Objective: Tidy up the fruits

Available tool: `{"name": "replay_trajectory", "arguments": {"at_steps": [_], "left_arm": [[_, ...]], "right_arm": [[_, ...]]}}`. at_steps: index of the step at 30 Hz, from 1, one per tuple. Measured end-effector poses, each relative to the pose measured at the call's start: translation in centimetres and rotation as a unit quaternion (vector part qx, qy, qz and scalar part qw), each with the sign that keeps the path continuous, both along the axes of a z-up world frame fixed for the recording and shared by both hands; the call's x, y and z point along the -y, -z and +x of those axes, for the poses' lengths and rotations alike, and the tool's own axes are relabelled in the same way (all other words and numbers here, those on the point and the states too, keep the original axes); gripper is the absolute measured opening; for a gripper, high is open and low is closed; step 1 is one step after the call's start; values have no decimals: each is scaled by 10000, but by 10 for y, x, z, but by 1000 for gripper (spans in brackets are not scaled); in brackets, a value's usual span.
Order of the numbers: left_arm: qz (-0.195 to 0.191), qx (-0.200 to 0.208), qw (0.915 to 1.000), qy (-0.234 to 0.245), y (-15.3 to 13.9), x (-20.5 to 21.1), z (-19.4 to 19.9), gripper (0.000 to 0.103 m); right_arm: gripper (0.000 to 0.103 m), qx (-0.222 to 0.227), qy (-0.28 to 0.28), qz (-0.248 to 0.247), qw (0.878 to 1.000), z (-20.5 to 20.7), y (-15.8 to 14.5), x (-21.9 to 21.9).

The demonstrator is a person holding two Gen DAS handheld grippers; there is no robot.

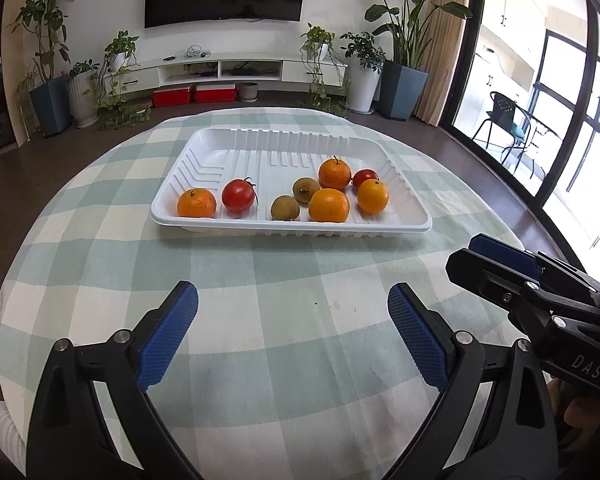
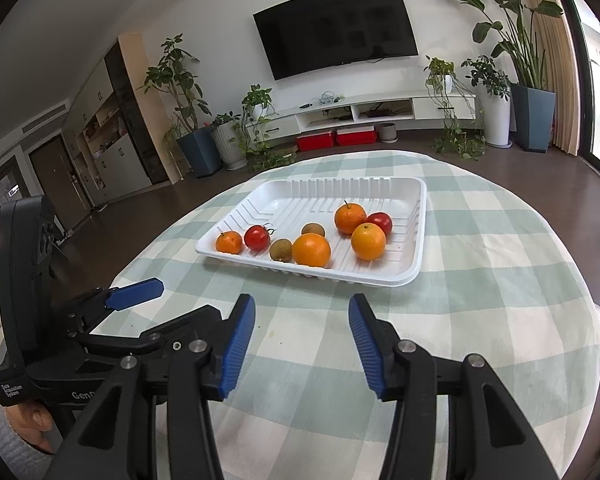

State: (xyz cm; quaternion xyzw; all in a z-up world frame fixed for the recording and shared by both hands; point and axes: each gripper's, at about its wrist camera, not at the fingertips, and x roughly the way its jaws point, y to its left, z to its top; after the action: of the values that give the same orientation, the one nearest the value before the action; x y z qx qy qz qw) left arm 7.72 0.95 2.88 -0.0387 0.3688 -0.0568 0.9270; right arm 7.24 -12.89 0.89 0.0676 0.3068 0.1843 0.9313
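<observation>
Both hand-held grippers, left hand-held gripper (image 1: 292,320) and right hand-held gripper (image 2: 302,332), are hovering wide open and empty; mixed fruits (image 1: 284,196) are sitting unsorted in the tray (image 1: 236,140).

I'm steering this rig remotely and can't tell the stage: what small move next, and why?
Probably just hold the left claw and right claw, both open and empty, short of the tray. All eight fruits lie in it, kinds mixed: that fits gathering done or sorting by kind pending.
</observation>
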Motion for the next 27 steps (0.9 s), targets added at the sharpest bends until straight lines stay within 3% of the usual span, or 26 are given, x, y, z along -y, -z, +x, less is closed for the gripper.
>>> {"name": "replay_trajectory", "arguments": {"at_steps": [11,27], "left_arm": [[180,15,9998,-13,1,6,-6,97],[880,233,9958,-109,1,23,-19,99]], "right_arm": [[53,24,37,31,10000,-5,-1,1],[54,45,42,63,10000,-9,-1,1]]}}
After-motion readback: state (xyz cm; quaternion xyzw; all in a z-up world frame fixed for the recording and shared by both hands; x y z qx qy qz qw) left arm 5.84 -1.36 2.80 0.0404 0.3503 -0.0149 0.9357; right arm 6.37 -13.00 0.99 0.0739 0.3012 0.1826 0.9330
